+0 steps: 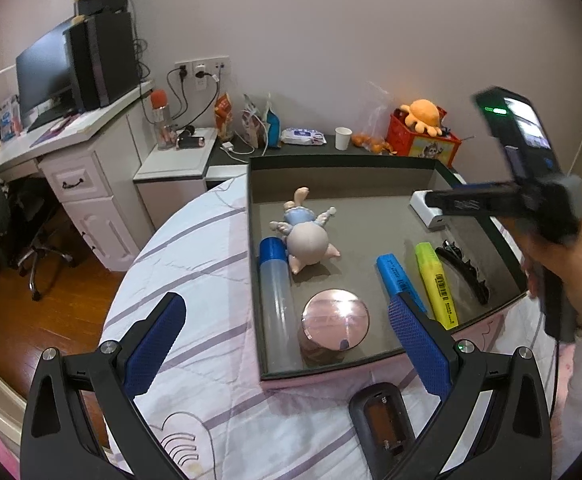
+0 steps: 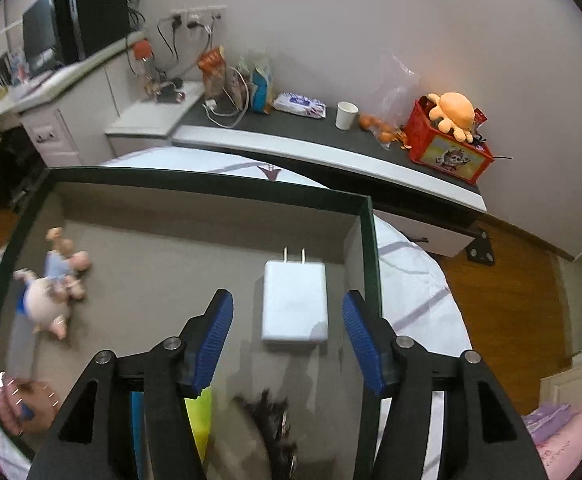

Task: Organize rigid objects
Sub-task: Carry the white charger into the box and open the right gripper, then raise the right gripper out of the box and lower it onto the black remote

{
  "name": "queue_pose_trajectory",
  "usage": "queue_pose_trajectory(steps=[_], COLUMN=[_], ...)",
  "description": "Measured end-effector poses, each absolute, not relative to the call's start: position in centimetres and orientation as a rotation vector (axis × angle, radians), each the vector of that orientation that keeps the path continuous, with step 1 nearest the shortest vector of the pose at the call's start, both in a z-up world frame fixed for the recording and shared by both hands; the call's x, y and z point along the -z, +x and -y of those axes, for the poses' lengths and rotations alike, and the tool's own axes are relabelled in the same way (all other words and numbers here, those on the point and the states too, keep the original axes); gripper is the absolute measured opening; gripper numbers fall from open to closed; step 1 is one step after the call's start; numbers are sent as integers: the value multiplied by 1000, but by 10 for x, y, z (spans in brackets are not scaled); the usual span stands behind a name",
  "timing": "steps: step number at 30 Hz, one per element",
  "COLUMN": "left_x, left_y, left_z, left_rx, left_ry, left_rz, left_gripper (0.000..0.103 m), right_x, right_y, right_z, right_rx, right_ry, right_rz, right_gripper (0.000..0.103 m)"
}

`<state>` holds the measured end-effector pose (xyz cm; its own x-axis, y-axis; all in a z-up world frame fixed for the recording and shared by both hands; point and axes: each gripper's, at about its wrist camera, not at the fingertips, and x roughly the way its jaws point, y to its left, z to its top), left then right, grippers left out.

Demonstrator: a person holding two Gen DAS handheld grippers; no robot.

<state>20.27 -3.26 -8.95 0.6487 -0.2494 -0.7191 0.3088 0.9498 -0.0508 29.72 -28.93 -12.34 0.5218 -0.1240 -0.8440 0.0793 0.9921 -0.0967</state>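
A dark shallow box lies on the bed. In it are a pig figurine, a blue-capped clear tube, a round pink mirror, a blue marker, a yellow highlighter, a black hair clip and a white charger. My left gripper is open and empty above the box's near edge. A black remote lies on the bed below it. My right gripper is open and empty just behind the charger.
A striped bedsheet covers the bed. A dark shelf behind holds a paper cup, wipes, snack bags and a red bin with an orange plush. A white desk with a monitor stands at left.
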Motion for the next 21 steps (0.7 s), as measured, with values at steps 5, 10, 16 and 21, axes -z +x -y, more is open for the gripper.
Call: queue_pose_trajectory(steps=[5,10,16,21], left_x=[87,87,85,84], left_y=[196,183,172,170], left_z=[17,5,4,3], left_rx=[279,260,253,252], left_ry=[44,17,34,39], left_rz=[-807,-819,-822,-823], left_gripper=[102,102,102,103], right_x=[112,123,138,153], right_y=[263,248,251,255], right_z=[269,240,208,205], right_rx=[-29,-83,-121,-90], right_ry=[-34,-99,-188,-241], right_rz=[-1009,-1053,-1097,-1149], right_gripper=[71,72,72,72])
